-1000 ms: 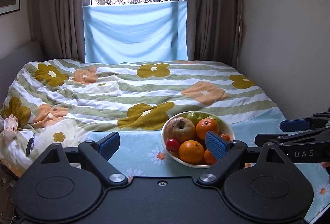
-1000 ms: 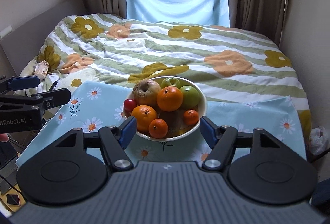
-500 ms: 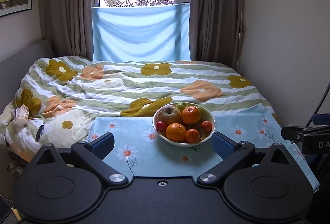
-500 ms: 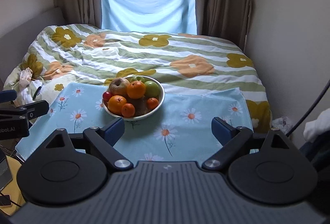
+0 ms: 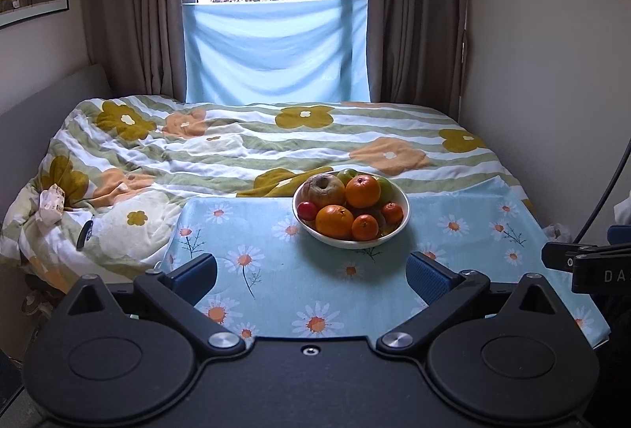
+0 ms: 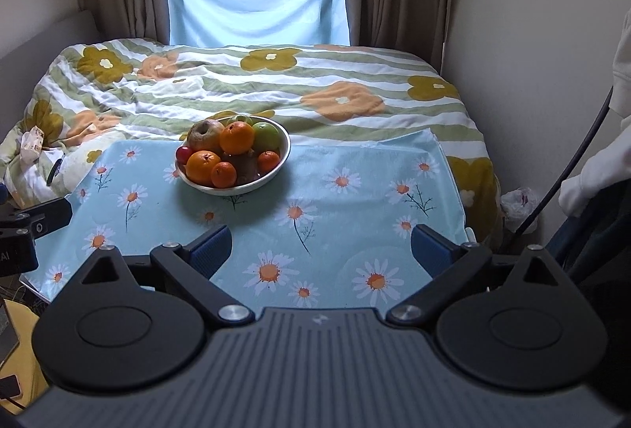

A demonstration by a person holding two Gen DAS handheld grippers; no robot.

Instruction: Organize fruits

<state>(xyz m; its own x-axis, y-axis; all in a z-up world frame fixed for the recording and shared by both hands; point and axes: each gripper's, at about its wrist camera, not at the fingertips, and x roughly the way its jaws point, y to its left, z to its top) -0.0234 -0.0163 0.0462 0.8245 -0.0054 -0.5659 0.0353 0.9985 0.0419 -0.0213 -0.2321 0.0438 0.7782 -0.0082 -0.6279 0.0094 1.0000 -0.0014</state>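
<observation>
A white bowl stands on a light blue daisy cloth laid over the bed. It holds a brownish apple, a green apple, two oranges, small mandarins and a small red fruit. My left gripper stands open over the cloth's near part, short of the bowl, with nothing between its blue pads. My right gripper is also open and empty, nearer than the bowl and to its right. Each gripper shows at the edge of the other's view.
A flowered, striped quilt covers the bed behind the cloth. The wall runs close along the right side, and curtains with a blue sheet hang at the far end. A white sleeve, a cable and a plastic bag are at the right.
Both grippers have drawn back from the bowl, which now looks smaller and farther off. Their jaws have spread wider. The bowl and fruit have not moved.
</observation>
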